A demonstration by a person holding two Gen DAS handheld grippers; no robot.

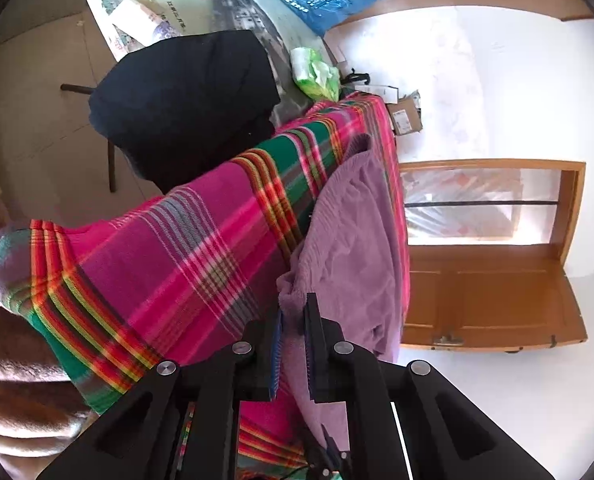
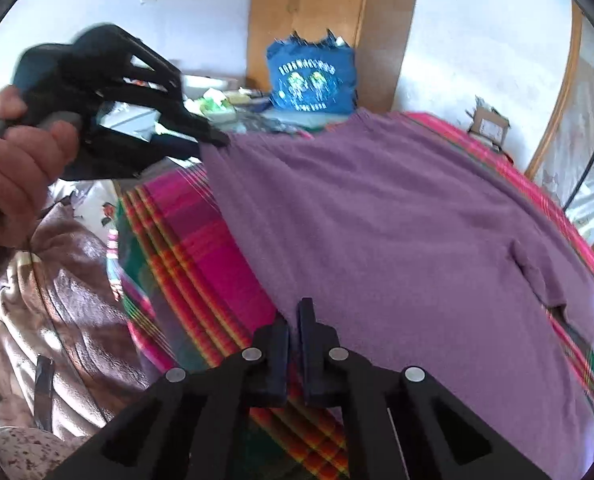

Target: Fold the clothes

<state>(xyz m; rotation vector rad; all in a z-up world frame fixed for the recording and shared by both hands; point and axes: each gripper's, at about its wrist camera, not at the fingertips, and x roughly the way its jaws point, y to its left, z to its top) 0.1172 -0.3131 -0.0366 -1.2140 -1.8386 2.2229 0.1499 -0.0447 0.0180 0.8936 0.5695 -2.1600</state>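
Both grippers pinch one edge of the purple sweater (image 2: 397, 216), which lies spread across the pink plaid blanket (image 2: 201, 232) and fills the middle and right of the right wrist view. The left gripper (image 2: 217, 140), at upper left there, is clamped on one corner; the right gripper (image 2: 293, 320), at bottom centre, is clamped on the near edge. Judging by this, a clean fold needs both corners kept level and the edge taut.

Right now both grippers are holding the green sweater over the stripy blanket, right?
Not quite: the sweater is purple, not green. The right wrist view shows it spread over the stripy blanket, with the left gripper and right gripper pinching its edge.
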